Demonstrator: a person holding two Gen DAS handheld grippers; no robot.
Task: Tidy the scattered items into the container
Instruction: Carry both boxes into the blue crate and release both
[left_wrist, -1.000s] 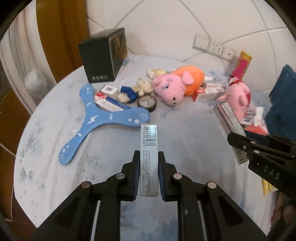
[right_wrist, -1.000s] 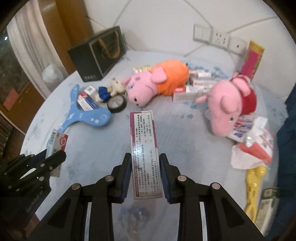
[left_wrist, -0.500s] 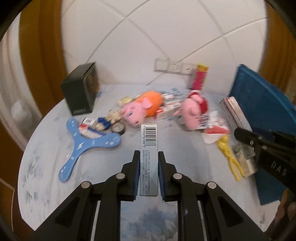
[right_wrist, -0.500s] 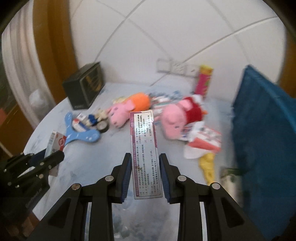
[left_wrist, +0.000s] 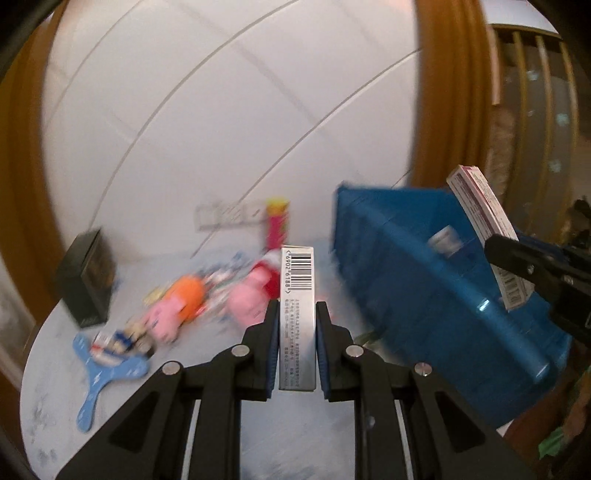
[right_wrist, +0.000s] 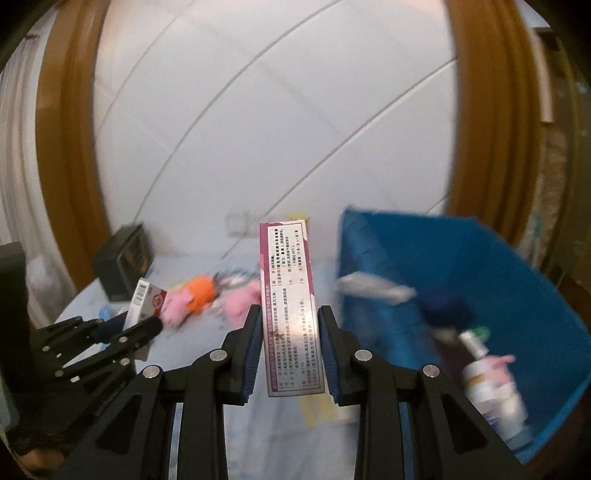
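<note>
My left gripper (left_wrist: 297, 314) is shut on a narrow silver box with a barcode (left_wrist: 297, 291), held high over the table. My right gripper (right_wrist: 290, 317) is shut on a longer purple-edged box (right_wrist: 288, 295). That same box (left_wrist: 484, 221) shows at the right of the left wrist view, over the blue bin (left_wrist: 436, 295). The blue bin (right_wrist: 480, 280) stands at the table's right and holds bottles and wrappers (right_wrist: 491, 391). From the right wrist view, the left gripper (right_wrist: 147, 325) with its box (right_wrist: 146, 299) is at the left.
On the table lie two pink pig plushes (left_wrist: 173, 310) (left_wrist: 255, 295), a blue boomerang (left_wrist: 107, 369), a black box (left_wrist: 86, 280) and a pink tube (left_wrist: 277, 225) by the wall sockets. A white padded wall with wooden trim stands behind.
Both grippers have risen and swung right with their boxes. The table items have shrunk into the distance, and the blue bin has come into view at the right.
</note>
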